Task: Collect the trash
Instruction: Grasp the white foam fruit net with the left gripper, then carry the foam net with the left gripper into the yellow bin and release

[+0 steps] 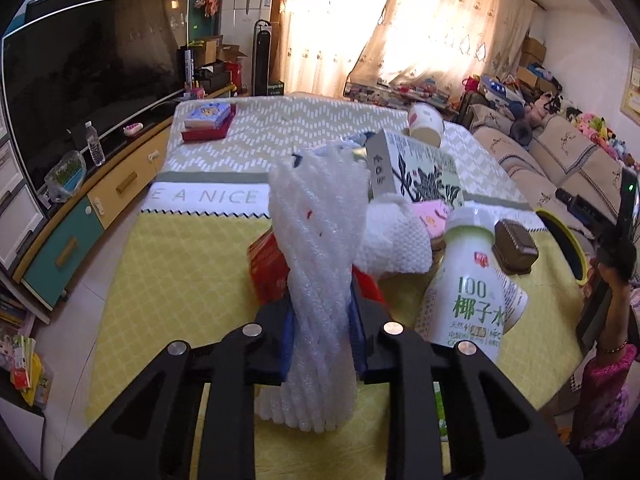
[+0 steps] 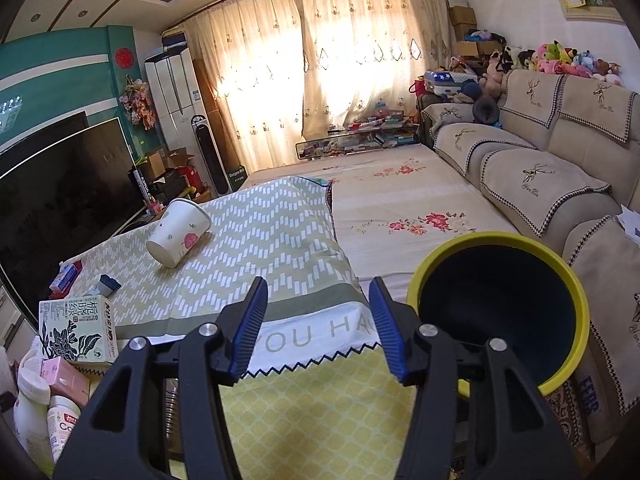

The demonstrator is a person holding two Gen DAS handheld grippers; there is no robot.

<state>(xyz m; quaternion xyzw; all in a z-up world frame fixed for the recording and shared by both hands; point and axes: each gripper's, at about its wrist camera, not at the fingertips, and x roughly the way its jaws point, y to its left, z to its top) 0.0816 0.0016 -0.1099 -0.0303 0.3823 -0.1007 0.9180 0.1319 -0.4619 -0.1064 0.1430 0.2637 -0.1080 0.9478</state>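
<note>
— Two tongs: what does each hold?
— Left tongs (image 1: 322,316) are clenched on one bubble wrap (image 1: 316,248) twist, lifted over the tabletop (image 1: 180,264). Right tongs (image 2: 318,330) are spread, holding nothing.
— And the rest?
— One bin (image 2: 560,280) beside the tabletop; one cup (image 2: 178,232), one box (image 2: 78,330), one bottle (image 1: 474,280) lie on it.

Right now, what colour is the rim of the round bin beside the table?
Yellow rim, dark inside; right wrist view shows it best.
</note>
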